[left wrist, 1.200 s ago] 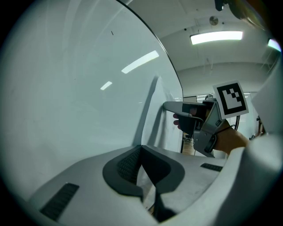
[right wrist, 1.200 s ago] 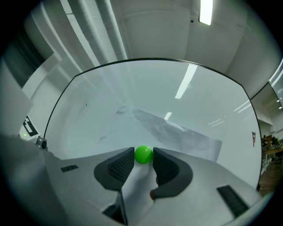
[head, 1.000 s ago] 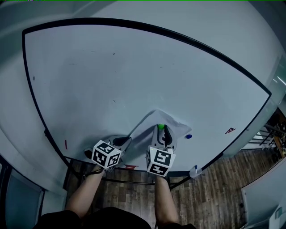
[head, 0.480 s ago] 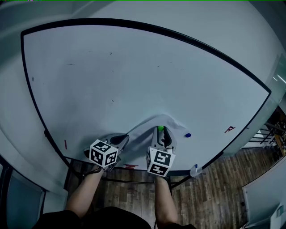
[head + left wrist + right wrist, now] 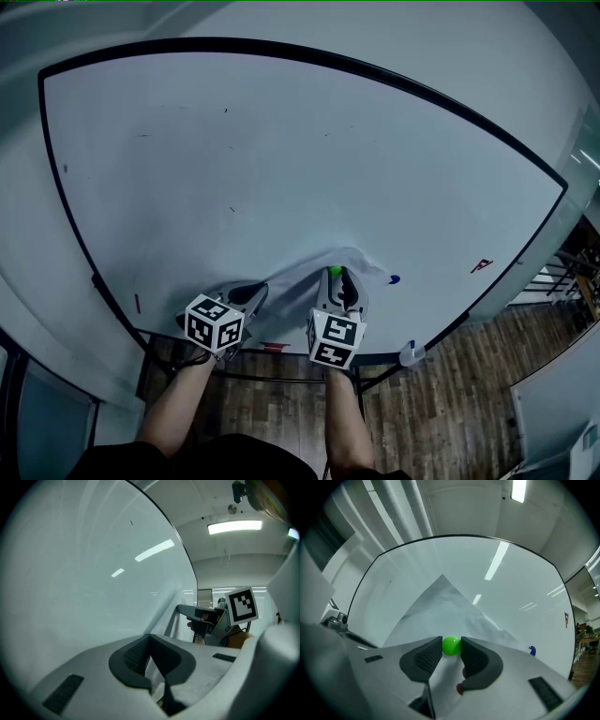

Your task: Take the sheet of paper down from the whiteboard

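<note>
The sheet of paper [image 5: 298, 281] hangs low on the whiteboard [image 5: 281, 141] and bulges off its surface. My left gripper [image 5: 255, 292] is shut on the sheet's lower left edge, and a white sliver of paper [image 5: 165, 620] shows between the pads. My right gripper [image 5: 337, 276] is shut on a green ball magnet [image 5: 451, 645] that sits on the paper [image 5: 440, 611], one pad on either side of it. In the left gripper view the right gripper [image 5: 193, 614] stands just beyond the sheet.
A blue magnet [image 5: 395, 279] sticks to the board just right of the sheet, also visible as the blue magnet [image 5: 531, 650]. Small red marks [image 5: 482, 266] sit further right. A white cup [image 5: 407, 354] rests on the board's tray. Wooden floor lies below.
The paper's upper corner has drooped, so its outline is lower and rounder than before. Both grippers keep their holds and have barely shifted.
</note>
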The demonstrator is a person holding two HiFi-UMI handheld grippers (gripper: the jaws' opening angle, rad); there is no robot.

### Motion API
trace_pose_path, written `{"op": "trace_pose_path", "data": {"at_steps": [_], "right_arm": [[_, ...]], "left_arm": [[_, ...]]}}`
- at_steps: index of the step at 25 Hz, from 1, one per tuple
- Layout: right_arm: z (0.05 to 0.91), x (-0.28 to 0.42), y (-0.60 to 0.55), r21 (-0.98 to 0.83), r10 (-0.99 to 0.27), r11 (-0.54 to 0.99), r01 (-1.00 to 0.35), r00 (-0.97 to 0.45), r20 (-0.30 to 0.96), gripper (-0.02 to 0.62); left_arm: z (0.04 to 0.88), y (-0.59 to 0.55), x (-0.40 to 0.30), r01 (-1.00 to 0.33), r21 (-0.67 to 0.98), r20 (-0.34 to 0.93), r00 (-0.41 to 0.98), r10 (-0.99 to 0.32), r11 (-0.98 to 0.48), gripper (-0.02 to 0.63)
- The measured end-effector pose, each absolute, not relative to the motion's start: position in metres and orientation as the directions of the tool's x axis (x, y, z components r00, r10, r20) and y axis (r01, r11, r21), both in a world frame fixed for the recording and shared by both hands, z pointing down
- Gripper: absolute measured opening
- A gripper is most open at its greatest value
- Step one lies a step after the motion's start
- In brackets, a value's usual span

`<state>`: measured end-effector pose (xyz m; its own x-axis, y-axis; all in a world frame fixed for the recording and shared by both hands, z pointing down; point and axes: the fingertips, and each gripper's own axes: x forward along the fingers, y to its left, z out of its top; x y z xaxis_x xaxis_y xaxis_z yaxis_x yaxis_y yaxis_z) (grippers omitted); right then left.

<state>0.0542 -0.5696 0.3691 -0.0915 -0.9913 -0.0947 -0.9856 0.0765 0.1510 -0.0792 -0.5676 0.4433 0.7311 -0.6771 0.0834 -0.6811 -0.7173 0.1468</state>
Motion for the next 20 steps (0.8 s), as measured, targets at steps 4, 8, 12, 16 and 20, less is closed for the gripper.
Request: {"op": "trace_pose_path", "data": {"at_steps": [4, 8, 12, 16, 20], "right_arm": [[0.373, 0.054, -0.57, 0.159, -0.992, 0.079, -0.984, -0.093, -0.083, 0.132], [0.377, 0.053, -0.57, 0.159, -0.993, 0.078, -0.984, -0.091, -0.075, 0.132], [0.38, 0.051, -0.57, 0.164, -0.994, 0.08, -0.983, -0.091, -0.066, 0.132], [0.382, 0.05, -0.57, 0.175, -0.993, 0.081, -0.981, -0.094, -0.066, 0.132], [0.382, 0.05, -0.571, 0.175, -0.994, 0.082, -0.981, -0.093, -0.055, 0.132]], "left_arm": [[0.445, -0.569, -0.082, -0.686, 0.157, 0.081, 0.726, -0.683, -0.71, 0.021], [0.446, -0.568, -0.085, -0.682, 0.166, 0.088, 0.73, -0.678, -0.712, 0.021], [0.449, -0.566, -0.088, -0.678, 0.174, 0.096, 0.733, -0.673, -0.714, 0.021], [0.452, -0.565, -0.093, -0.684, 0.191, 0.095, 0.726, -0.681, -0.704, 0.021], [0.453, -0.565, -0.096, -0.689, 0.212, 0.091, 0.72, -0.688, -0.693, 0.021]]}}
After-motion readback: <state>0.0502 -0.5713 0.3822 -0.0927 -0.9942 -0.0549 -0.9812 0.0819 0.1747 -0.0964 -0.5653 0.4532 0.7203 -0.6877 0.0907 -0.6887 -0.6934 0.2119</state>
